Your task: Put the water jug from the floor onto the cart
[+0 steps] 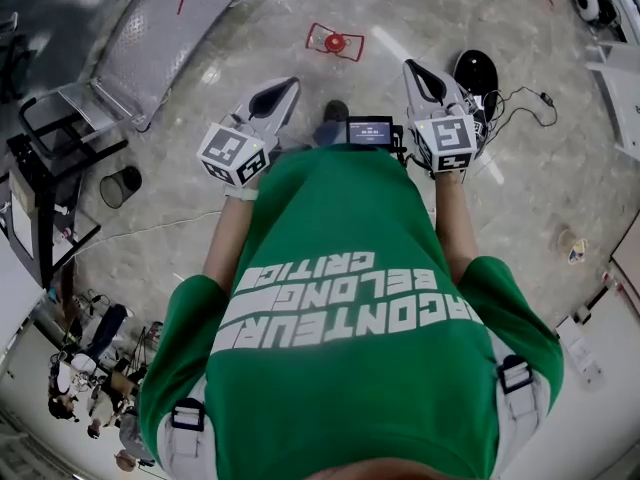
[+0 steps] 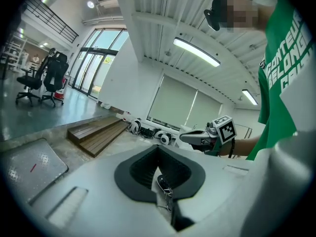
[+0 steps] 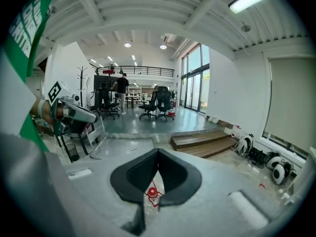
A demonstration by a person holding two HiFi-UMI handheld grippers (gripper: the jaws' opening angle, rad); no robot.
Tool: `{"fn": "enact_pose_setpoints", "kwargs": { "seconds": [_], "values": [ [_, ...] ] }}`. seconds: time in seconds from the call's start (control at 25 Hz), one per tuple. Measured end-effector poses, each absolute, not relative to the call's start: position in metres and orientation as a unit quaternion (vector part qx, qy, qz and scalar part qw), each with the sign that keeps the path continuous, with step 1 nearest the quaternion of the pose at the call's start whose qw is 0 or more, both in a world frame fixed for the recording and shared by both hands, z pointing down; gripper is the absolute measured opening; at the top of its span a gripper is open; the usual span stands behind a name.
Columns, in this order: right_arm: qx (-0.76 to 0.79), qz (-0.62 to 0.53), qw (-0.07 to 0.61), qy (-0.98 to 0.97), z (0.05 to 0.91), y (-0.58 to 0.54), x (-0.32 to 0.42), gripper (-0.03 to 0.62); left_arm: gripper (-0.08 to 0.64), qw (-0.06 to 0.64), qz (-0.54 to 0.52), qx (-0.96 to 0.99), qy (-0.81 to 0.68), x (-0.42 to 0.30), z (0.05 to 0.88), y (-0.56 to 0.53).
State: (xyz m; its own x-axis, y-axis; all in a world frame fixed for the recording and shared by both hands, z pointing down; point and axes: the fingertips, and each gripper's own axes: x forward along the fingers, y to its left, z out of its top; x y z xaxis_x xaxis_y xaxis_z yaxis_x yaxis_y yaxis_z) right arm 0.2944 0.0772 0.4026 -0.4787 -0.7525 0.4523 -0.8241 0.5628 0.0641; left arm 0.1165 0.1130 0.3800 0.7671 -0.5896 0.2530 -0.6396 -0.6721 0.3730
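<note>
Cart (image 1: pixel 180 28) cut off by top edge; red-capped thing (image 1: pixel 335 41) too small to tell.

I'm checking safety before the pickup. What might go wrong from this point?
Tripping: a loose cable trails across the floor beside the right gripper. Poor grasp: it and the left gripper are both shut, so they would probably knock the red-capped item in the taped floor square unless opened first.
</note>
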Motion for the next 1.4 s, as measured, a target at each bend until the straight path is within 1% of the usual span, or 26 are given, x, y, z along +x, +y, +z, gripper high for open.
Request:
{"fn": "enact_pose_setpoints", "kwargs": {
  "seconds": [0.56,0.96,1.16,1.4],
  "values": [
    [0.470,0.101,0.228,-0.846,0.412,0.049,0.302,-0.006,0.012,0.241,0.068,0.904,-0.346,0.111,0.396,0.082],
    [0.461,0.105,0.262,-0.841,0.430,0.037,0.315,-0.008,0.012,0.271,0.076,0.903,-0.323,0.127,0.425,0.067],
    [0.459,0.113,0.269,-0.839,0.451,0.029,0.317,-0.006,0.012,0.278,0.087,0.904,-0.313,0.132,0.447,0.060],
    [0.451,0.137,0.280,-0.836,0.501,0.021,0.310,-0.006,0.012,0.273,0.101,0.908,-0.301,0.137,0.475,0.044]
  ]
}}
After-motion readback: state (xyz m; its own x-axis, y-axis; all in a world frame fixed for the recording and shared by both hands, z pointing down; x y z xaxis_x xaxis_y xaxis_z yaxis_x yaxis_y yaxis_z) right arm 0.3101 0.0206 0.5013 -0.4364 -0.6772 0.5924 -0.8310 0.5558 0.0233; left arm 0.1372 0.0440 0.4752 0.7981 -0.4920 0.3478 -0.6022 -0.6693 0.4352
